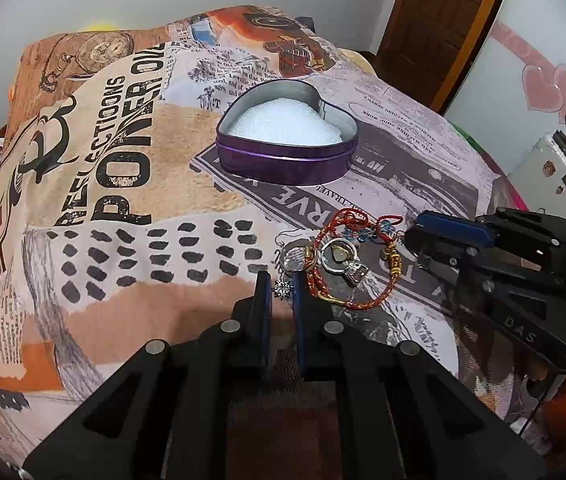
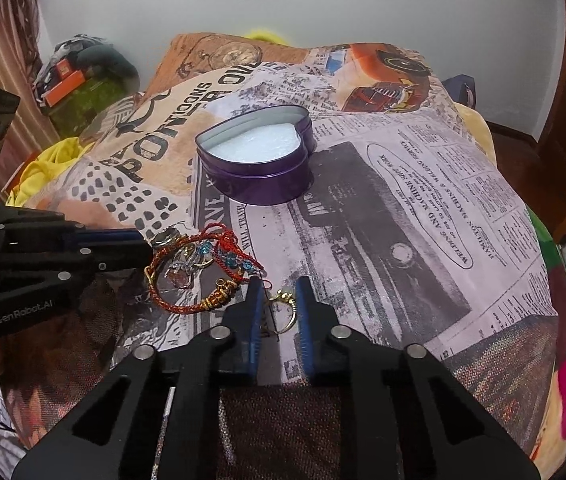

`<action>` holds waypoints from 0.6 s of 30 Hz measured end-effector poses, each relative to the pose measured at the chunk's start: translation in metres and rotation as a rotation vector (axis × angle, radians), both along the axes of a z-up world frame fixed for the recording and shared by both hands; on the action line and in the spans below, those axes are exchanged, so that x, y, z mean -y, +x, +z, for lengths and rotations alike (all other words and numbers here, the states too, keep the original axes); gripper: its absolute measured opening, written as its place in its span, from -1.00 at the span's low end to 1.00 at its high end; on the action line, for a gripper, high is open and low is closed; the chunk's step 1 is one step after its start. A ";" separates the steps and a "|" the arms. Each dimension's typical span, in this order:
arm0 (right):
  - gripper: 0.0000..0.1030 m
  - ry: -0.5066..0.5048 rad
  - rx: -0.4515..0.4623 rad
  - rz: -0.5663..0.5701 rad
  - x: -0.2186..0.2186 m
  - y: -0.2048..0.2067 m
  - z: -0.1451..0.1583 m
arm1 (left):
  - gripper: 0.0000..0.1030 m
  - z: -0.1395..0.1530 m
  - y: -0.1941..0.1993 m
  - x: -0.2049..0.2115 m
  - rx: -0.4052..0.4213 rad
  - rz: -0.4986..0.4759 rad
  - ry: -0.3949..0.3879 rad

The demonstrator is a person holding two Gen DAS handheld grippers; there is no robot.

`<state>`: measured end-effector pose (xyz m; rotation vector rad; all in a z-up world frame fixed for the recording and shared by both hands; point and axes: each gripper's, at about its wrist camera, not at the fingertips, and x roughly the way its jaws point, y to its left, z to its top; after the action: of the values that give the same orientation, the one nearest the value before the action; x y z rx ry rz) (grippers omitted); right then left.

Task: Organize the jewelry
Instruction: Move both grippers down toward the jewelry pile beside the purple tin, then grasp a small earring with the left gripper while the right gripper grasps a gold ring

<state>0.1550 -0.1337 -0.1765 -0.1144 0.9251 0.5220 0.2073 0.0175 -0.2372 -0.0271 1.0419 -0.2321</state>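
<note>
Your left gripper [image 1: 283, 292] narrowly parted around a sparkly stud [image 1: 283, 290], right gripper [image 2: 279, 308] wider around a gold ring [image 2: 285, 308], both short of the heart tin [image 1: 287, 152], white foam pad [image 1: 283, 124] inside.

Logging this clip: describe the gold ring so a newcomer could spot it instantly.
Start at the purple heart tin on the printed blanket. Nearer the camera lies a jewelry pile. The gold ring sits apart to its right, alone between the right claw fingers.
</note>
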 end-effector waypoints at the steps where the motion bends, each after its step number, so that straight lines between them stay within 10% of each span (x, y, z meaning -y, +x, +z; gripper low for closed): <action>1: -0.84 0.006 -0.005 0.002 0.000 0.001 0.000 | -0.82 0.001 -0.001 -0.001 0.001 0.002 -0.006; 18: -0.84 0.027 0.064 -0.027 0.006 -0.008 0.032 | -0.82 0.040 -0.017 -0.008 0.106 0.062 0.008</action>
<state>0.1471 -0.1396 -0.1442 -0.0939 0.8561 0.5032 0.1905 0.0258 -0.1968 -0.0395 0.9352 -0.1709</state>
